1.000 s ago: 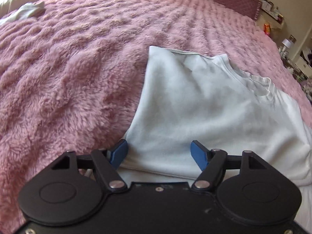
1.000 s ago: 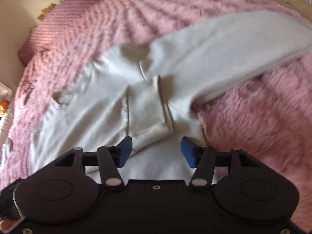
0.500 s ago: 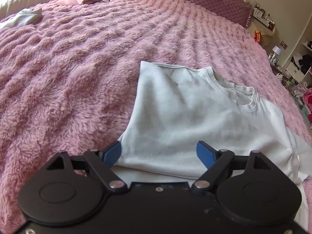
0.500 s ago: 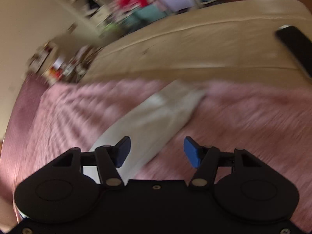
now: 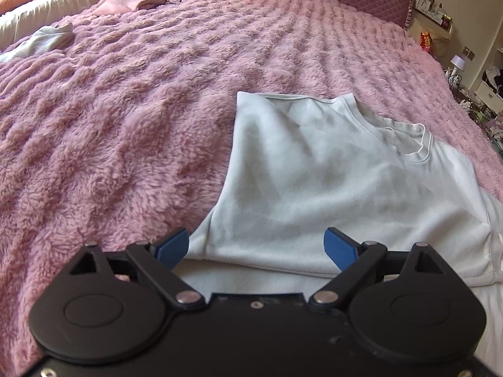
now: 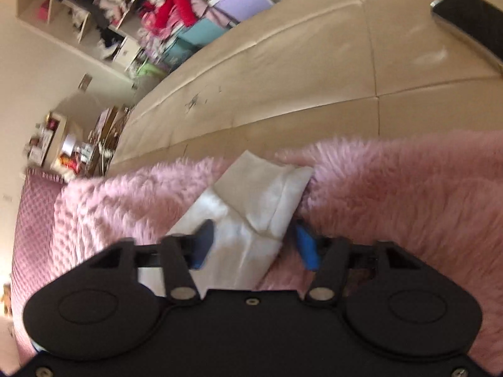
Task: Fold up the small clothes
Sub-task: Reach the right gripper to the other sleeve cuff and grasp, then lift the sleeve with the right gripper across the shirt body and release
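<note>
Swinging off the shirt body, the right claw (image 6: 251, 246) now sits at the edge of the bed, over the sleeve (image 6: 261, 194), where a second ago it hovered above the folded middle. Its blue fingers (image 6: 306, 249) are spread apart, one on each side of the sleeve's cuff end, nothing pinched between them. That sleeve runs out across the pink blanket (image 6: 408, 194) to the bed's edge, with the beige bed frame (image 6: 283, 72) just beyond; the view is a bit blurred.

Over on the other side, the left claw (image 5: 257, 246) hangs low over the shirt (image 5: 330, 182), jaws wide open and empty, the fingers (image 5: 174, 246) straddling the near folded edge. The shirt lies on the blanket toward the right side of the bed, one side folded over, collar (image 5: 418, 144) pointing to the far right. A striped garment (image 5: 41, 42) and a pink one (image 5: 125, 1) lie well apart near the far left edge.
</note>
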